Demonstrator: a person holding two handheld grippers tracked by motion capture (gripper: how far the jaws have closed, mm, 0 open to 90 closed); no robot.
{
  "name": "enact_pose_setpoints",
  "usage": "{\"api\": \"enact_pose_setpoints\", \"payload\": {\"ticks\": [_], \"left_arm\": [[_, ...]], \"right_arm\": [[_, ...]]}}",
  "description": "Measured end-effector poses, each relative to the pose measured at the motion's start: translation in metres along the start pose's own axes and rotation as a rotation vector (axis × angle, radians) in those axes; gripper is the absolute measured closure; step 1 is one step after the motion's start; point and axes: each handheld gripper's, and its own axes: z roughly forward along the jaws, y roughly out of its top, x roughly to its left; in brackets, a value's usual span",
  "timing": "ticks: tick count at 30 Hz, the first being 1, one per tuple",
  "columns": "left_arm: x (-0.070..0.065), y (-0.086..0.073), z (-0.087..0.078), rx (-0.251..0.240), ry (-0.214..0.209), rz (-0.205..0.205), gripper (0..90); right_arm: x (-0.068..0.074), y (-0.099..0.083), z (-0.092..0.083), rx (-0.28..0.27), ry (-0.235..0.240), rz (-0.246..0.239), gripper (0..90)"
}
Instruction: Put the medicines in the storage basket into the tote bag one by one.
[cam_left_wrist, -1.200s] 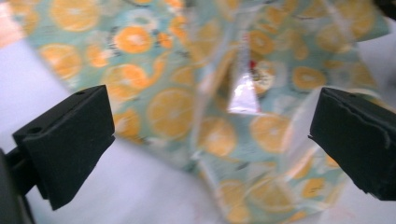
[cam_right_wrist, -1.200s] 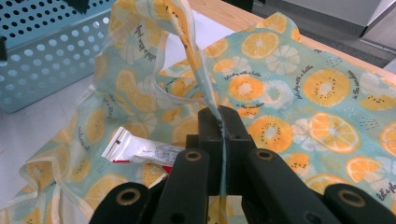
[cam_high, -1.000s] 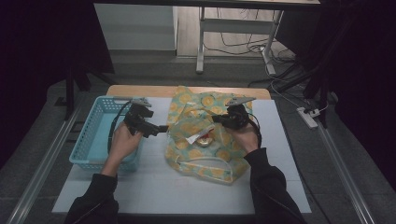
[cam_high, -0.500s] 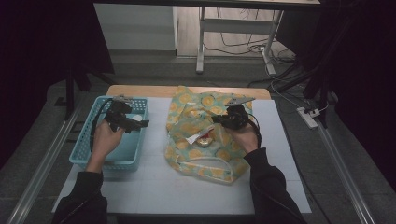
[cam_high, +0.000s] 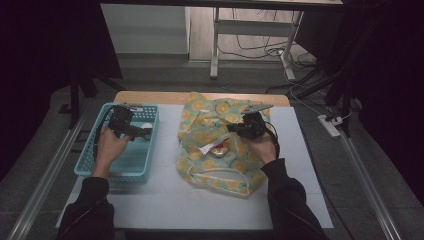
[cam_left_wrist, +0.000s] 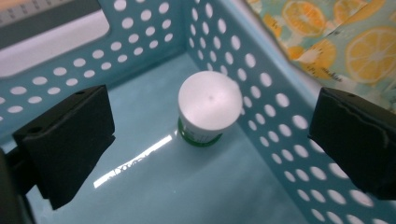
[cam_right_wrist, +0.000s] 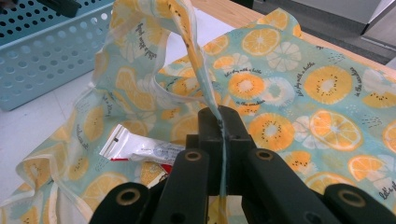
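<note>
Bag edge pinched up at right; left gripper spread above the cup in the basket.

White table (cam_high: 165, 200) carried the orange-print cloth bag (cam_high: 210, 160) at centre and the blue perforated basket (cam_high: 145, 165) well to its left, on the mat's left part. Right gripper (cam_high: 235, 127) was pressed together on a fold of the bag's edge (cam_right_wrist: 205, 84), holding it up off the table so the mouth gaped. A sealed white packet (cam_right_wrist: 140, 148) lay inside the opening. Left gripper (cam_high: 142, 134) hung over the basket, jaws wide apart, gripping nothing. White cup (cam_left_wrist: 210, 109) stood upright on the basket floor, close to the right-hand wall, below and between the jaws.
</note>
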Motion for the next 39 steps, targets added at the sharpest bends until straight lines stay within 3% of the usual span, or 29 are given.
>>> {"api": "enact_pose_setpoints", "payload": {"ticks": [9,14,23,25,30,39], "left_arm": [[0.01,0.0,0.019,0.066,-0.013,0.01,2.8],[0.009,0.004,0.026,0.109,-0.004,0.055,5.7],[0.01,0.009,0.03,0.106,-0.023,0.073,23.6],[0.01,0.01,0.03,0.108,-0.047,0.075,30.6],[0.009,0.011,0.031,0.113,-0.079,0.067,48.8],[0.008,0.012,0.028,0.127,-0.044,0.011,50.1]], "right_arm": [[0.0,0.001,-0.002,-0.004,0.001,0.002,88.8],[0.0,0.001,-0.002,-0.006,0.002,-0.001,88.8],[0.0,0.001,-0.002,-0.008,0.003,-0.003,88.8],[0.0,0.001,-0.002,-0.009,0.003,-0.003,88.8],[0.001,0.001,-0.002,-0.01,0.005,-0.003,88.8],[0.0,0.002,-0.003,-0.014,0.004,-0.004,88.8]]}}
